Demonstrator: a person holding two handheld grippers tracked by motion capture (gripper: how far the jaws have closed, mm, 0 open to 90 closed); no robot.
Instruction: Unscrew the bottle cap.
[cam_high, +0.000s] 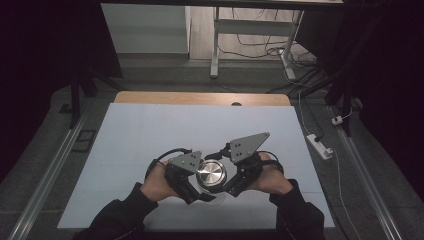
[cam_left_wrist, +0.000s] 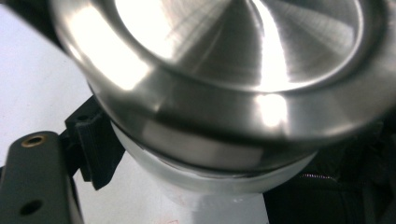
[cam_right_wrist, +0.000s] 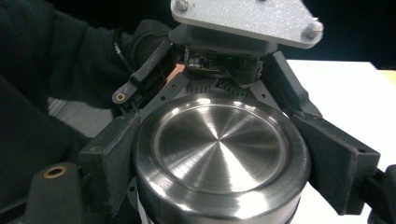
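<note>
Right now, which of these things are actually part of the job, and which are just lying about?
Part of the job:
- steel lid on a white jar
- left tongs, jaws clamped on the lid's sides
- right tongs, close against the jar; grip unclear

Just lying about:
- power strip on the floor
- cables on the floor
- white desk frame beyond the table

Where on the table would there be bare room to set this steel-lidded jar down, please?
The white table top is bare across its far half up to the wooden edge, and down both sides. It is crowded only near the front, where the left gripper and right gripper flank the jar.
</note>
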